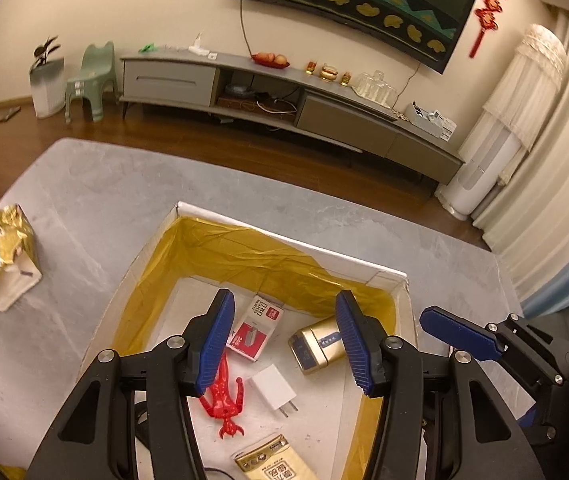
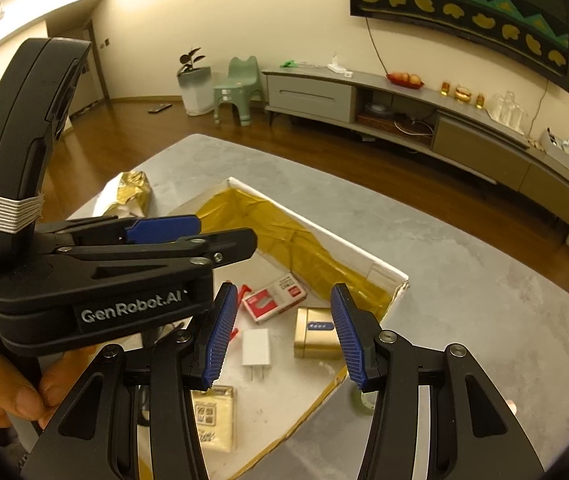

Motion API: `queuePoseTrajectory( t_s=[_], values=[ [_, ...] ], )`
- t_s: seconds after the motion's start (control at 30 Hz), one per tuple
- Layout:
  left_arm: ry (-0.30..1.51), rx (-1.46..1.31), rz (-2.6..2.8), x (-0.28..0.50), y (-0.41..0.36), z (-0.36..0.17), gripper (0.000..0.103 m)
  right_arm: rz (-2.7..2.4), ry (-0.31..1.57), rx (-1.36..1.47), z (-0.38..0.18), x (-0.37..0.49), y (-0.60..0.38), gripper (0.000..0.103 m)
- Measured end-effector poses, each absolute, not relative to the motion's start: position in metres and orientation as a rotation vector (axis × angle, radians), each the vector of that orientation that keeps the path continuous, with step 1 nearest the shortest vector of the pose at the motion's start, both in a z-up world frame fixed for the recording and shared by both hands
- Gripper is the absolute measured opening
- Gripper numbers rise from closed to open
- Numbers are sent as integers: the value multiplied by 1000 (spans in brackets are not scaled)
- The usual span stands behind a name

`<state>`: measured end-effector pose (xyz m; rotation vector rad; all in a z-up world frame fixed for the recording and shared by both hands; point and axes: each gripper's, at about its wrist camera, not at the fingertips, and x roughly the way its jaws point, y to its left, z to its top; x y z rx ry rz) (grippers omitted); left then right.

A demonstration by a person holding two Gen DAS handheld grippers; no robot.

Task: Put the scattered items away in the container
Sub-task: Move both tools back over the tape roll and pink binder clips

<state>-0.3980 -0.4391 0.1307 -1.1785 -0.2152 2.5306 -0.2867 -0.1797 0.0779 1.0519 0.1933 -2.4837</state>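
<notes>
Both our left gripper [image 1: 284, 340] and right gripper [image 2: 280, 334] hung spread wide and empty above the gold-lined cardboard box [image 1: 284, 240], where the red staple box [image 1: 254, 330], gold tin [image 1: 316, 346], white charger [image 1: 272, 390], red toy figure [image 1: 224, 400] and gold packet [image 1: 272, 464] already lay. A roll of tape [image 2: 362, 398] sat just outside the box's near wall. We judged it light, stiff and slick-sided, best pinched across its rim.
</notes>
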Motion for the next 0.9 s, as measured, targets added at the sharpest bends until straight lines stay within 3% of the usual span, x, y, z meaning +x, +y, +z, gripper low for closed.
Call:
queuePoseTrajectory(
  t_s=[0.9],
  values=[
    [52,-943,2543,-299,-398,184,54,-2550,71,990,128,-187,-119,52]
  ],
)
